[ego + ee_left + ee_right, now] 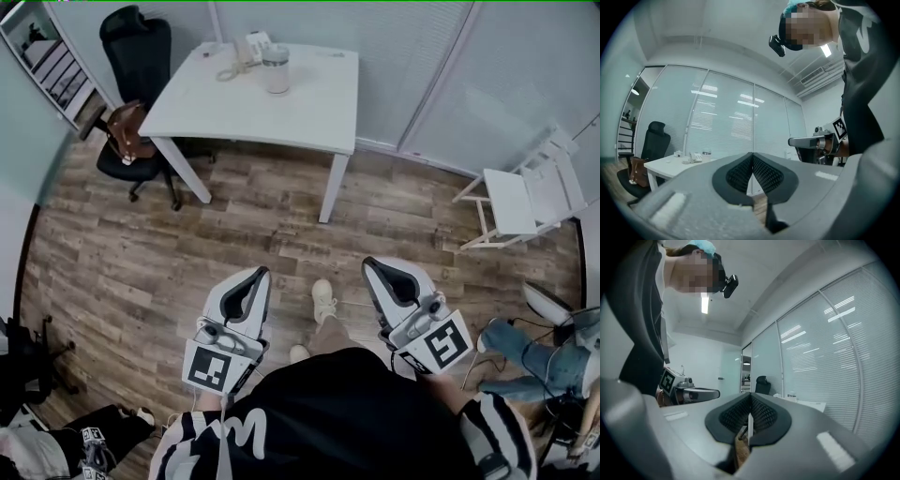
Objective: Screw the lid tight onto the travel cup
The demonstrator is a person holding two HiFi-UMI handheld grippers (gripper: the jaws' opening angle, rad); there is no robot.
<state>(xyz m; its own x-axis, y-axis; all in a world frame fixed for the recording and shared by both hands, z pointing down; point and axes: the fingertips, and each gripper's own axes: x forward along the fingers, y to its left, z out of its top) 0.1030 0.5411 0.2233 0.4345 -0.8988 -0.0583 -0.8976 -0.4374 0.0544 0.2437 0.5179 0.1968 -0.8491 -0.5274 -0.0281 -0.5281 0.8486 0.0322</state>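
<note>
- Black clothes (337,412) of the person are seen nearest, at the bottom of the head view. Two light shoes (322,300) are seen just past them on the wood floor (187,244).
- On the left, the left gripper (260,275) is held out level and pointed toward the far end of the room. Its jaws are pressed together, and nothing is held between them.
- On the right, the right gripper (371,265) is held out the same way, beside the left one but apart from it. Its jaws are closed tight too, and nothing is caught in them.
- Far off, a white table (309,103) is seen, well apart from both grippers.
- The travel cup (276,68) is stood upright on the far part of that table, toward the left. A grey lid (276,52) is seen on top of it. How tight the lid sits cannot be told.
- A phone (251,47) with a curly cord is placed just left of the cup.
- A black chair (141,56) is seen far left, and a brown bag (127,131) is seen near the table's left end.
- A white folding chair (525,197) is stood at the right, by the wall.
- Legs in blue jeans (534,352) are seen near, at the right edge.
</note>
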